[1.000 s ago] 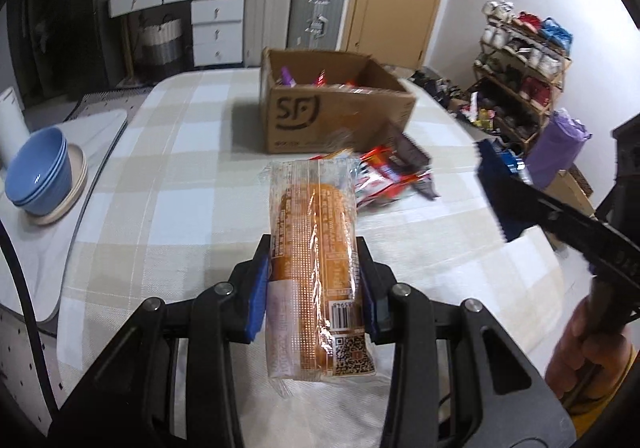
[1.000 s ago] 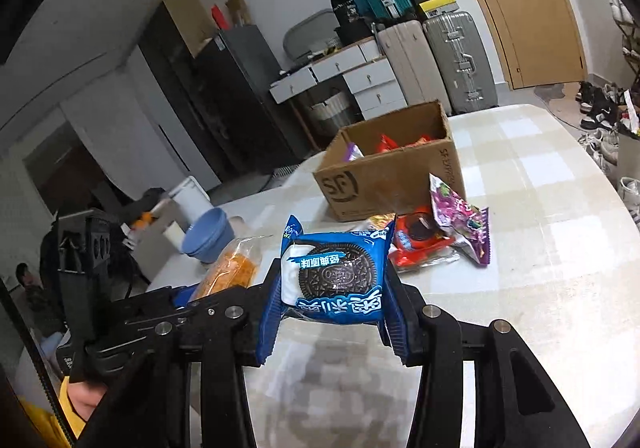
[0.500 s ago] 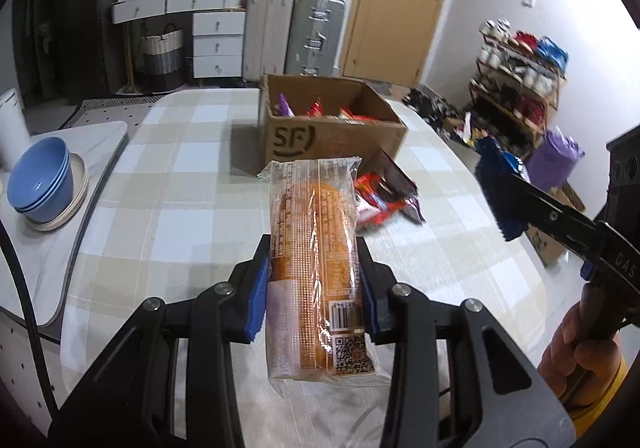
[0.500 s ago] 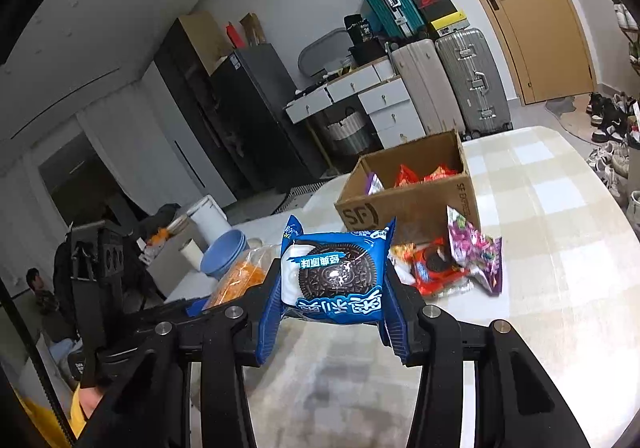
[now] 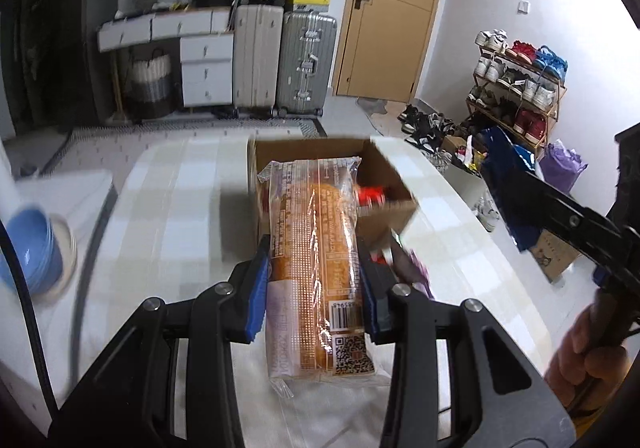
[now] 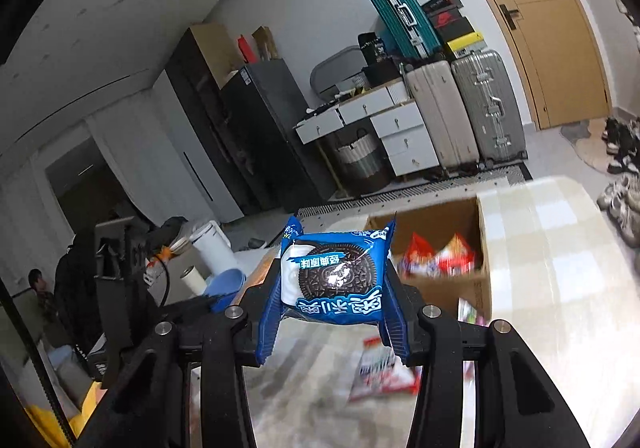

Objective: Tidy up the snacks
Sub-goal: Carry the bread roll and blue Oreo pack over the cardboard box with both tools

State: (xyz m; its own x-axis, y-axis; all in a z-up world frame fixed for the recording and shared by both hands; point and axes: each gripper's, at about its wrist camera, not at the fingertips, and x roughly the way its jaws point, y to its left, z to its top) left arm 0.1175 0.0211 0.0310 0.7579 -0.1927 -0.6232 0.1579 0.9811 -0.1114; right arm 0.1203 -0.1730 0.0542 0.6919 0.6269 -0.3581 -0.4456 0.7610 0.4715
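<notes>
Left gripper jaws pinching a long clear-wrapped bread pack at mid-length, barcode end toward the camera, pack held above the checked tablecloth. Right gripper jaws pinching a blue cookie pack from both sides, pack lifted off the table. Below it loose snack packets lie on the cloth, blurred, red and white, possibly two or three. Beyond both packs an open cardboard box sits on the table with red snack bags inside. Blue bowls stacked at table's left edge. Far back: suitcases, white drawers, wooden door, shoe rack
</notes>
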